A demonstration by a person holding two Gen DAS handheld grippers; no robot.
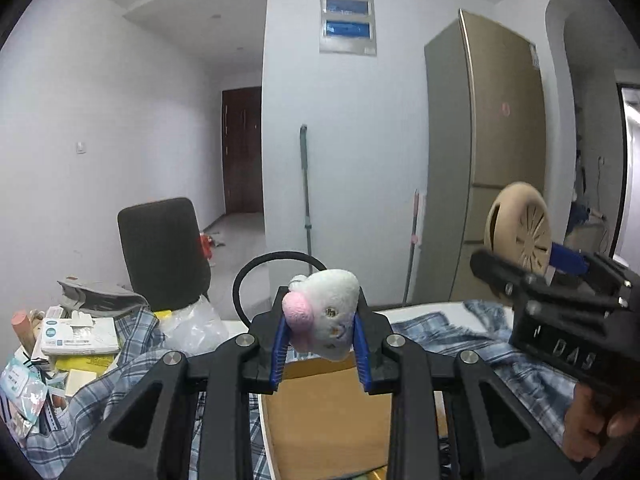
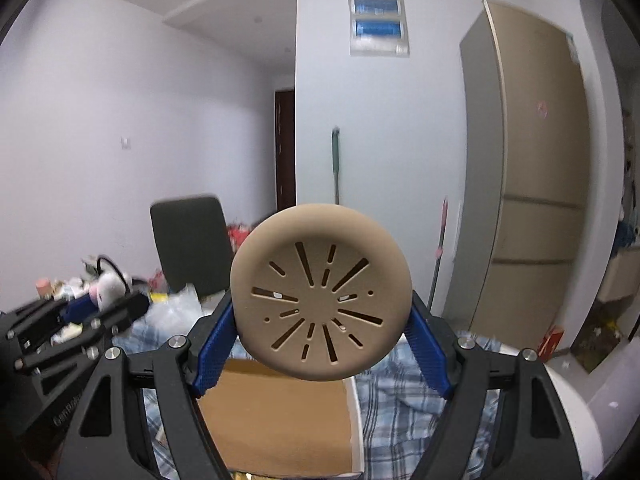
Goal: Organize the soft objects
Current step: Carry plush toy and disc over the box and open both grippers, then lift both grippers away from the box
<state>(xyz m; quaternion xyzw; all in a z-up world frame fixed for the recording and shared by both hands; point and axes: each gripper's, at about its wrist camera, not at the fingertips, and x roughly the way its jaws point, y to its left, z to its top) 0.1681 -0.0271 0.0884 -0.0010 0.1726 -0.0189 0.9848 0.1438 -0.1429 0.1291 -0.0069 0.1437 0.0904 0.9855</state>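
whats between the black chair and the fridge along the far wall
A grey mop handle leans on the white wall between black chair and fridge, plus a pink-tipped stick; both wrist views show it.

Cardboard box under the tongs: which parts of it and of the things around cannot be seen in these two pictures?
- Cardboard box: its inside and near end; both views, cut by the bottom edge and tongs frames.
- Plush toy: its sides; left wrist view, covered by the left tongs.
- Beige disc: its back; right wrist view.
- Packets: print too small.
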